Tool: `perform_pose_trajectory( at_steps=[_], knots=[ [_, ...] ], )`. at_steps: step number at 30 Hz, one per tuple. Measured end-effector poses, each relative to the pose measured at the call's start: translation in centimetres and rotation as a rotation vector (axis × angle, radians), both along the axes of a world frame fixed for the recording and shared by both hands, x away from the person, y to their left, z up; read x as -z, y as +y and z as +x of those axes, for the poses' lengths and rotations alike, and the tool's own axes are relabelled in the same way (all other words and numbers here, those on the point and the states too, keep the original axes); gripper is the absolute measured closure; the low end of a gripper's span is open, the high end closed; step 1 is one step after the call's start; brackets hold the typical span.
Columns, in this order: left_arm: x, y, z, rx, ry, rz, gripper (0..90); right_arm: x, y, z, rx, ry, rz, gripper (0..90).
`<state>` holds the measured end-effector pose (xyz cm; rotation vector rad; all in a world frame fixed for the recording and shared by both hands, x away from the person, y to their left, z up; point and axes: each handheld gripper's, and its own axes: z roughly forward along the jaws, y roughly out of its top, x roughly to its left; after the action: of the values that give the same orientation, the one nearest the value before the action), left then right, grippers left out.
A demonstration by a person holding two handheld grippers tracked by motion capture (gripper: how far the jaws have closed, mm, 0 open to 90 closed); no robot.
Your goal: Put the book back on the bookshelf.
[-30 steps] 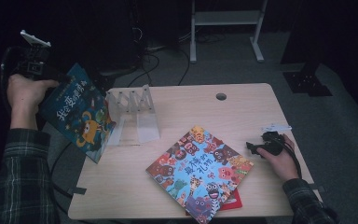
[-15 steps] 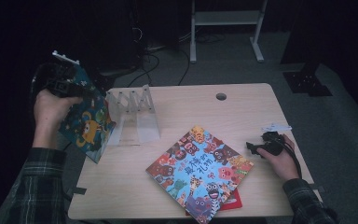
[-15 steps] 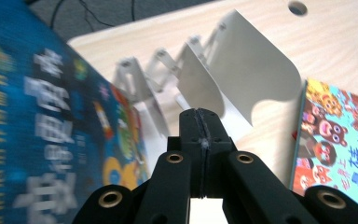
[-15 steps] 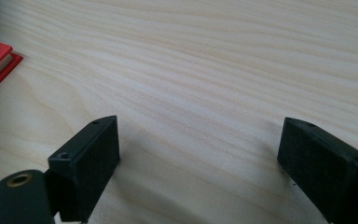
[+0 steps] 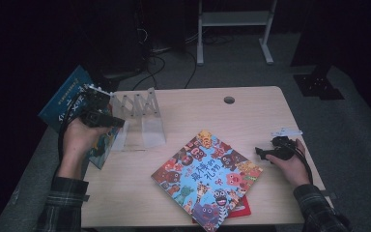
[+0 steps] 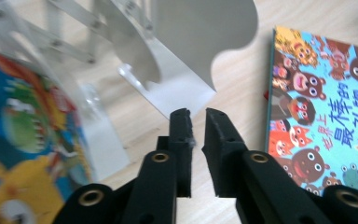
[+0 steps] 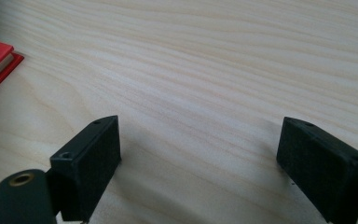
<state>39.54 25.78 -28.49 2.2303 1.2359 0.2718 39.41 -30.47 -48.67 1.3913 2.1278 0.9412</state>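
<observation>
At the surface's [image 5: 251, 111] left edge a blue picture book [image 5: 67, 104] stands tilted against the clear acrylic book rack [image 5: 142, 116]. The left gripper [image 6: 197, 122] beside it has just been opening, nothing between its jaws. A colourful animal book [image 5: 206, 179] lies mid-surface. The right gripper [image 7: 198, 156] rests released.

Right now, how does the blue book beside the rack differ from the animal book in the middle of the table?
The blue book stands tilted beside the clear rack; the animal book lies flat, on a red book. The blue book's top is plain dark blue; the animal book is crowded with cartoon faces. Both are colourful picture books.
</observation>
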Motion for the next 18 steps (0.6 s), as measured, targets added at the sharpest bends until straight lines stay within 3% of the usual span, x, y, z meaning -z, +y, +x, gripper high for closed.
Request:
perform_pose_trajectory(
  at_steps=[8,10,11,14,18],
  knots=[
    [4.1,-2.1,-1.6,0.058,0.024,0.000,68.8,0.0,0.0,0.0,0.000,0.000,-0.001,12.4],
    [4.4,-2.3,-1.7,0.063,0.027,0.003,65.8,0.0,0.0,0.0,0.000,0.000,-0.001,12.4],
    [5.4,-2.7,-2.1,0.066,0.026,0.002,64.4,0.0,0.0,0.0,0.000,-0.001,-0.001,12.6],
    [6.5,-3.3,-2.7,0.079,0.032,-0.027,60.7,0.0,0.0,-0.1,-0.003,-0.001,0.001,13.1],
    [7.6,-4.2,-3.3,0.100,0.036,-0.027,57.9,0.0,-0.1,-0.2,-0.010,-0.001,0.001,13.7]
  ],
)
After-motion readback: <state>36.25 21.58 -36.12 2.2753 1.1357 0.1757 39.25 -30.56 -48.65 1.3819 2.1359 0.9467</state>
